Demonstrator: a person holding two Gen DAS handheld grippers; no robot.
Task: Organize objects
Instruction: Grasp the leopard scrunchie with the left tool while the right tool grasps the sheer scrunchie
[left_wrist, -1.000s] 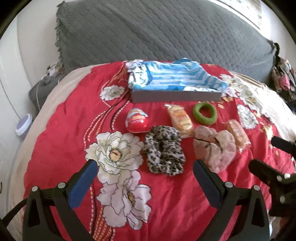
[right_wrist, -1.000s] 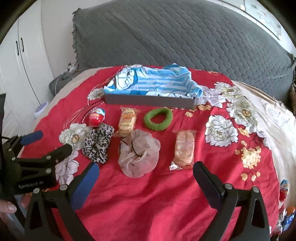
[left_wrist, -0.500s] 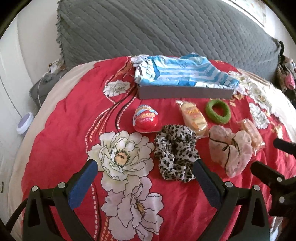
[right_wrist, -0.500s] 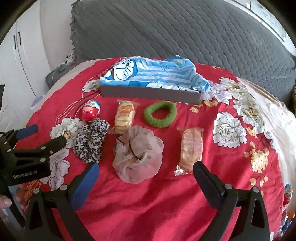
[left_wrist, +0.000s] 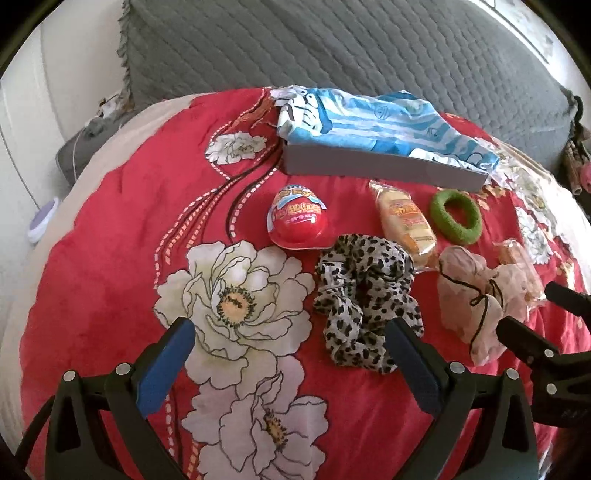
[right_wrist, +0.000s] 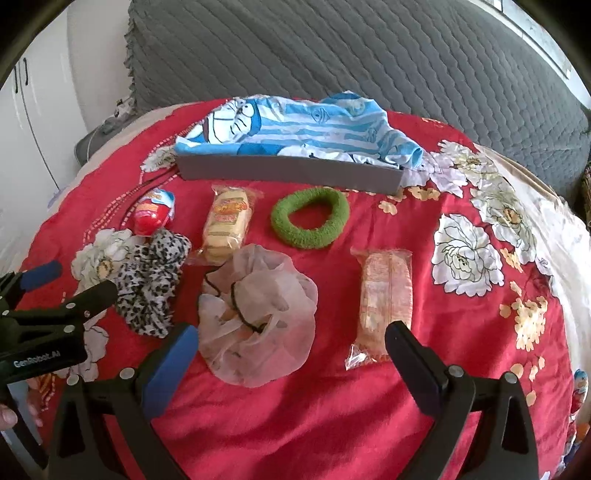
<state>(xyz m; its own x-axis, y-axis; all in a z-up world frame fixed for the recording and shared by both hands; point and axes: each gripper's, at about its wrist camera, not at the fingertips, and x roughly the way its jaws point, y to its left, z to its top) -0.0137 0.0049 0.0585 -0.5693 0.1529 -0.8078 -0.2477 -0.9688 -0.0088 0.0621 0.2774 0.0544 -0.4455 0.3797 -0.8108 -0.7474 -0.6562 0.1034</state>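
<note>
On a red flowered bedspread lie a red toy egg (left_wrist: 297, 219), a leopard-print scrunchie (left_wrist: 365, 301), a wrapped bun (left_wrist: 406, 225), a green scrunchie (left_wrist: 456, 219), a sheer beige scrunchie (right_wrist: 255, 317) and a second wrapped snack (right_wrist: 386, 299). Behind them stands a grey box (right_wrist: 291, 171) lined with a blue striped cloth (right_wrist: 295, 129). My left gripper (left_wrist: 288, 341) hovers open in front of the egg and the leopard scrunchie. My right gripper (right_wrist: 290, 341) is open, with the beige scrunchie by its left finger and the snack by its right finger.
A grey quilted cushion (right_wrist: 351, 55) rises behind the box. White cupboard doors (right_wrist: 33, 103) stand at the left. A small lilac-topped object (left_wrist: 42, 223) sits off the bed's left side. A hand (right_wrist: 9, 421) holds the left gripper at the lower left edge.
Both grippers have moved forward and lower toward the objects, which now look larger. The left one has shifted left, so the egg and leopard scrunchie sit more centred. No object has moved.
</note>
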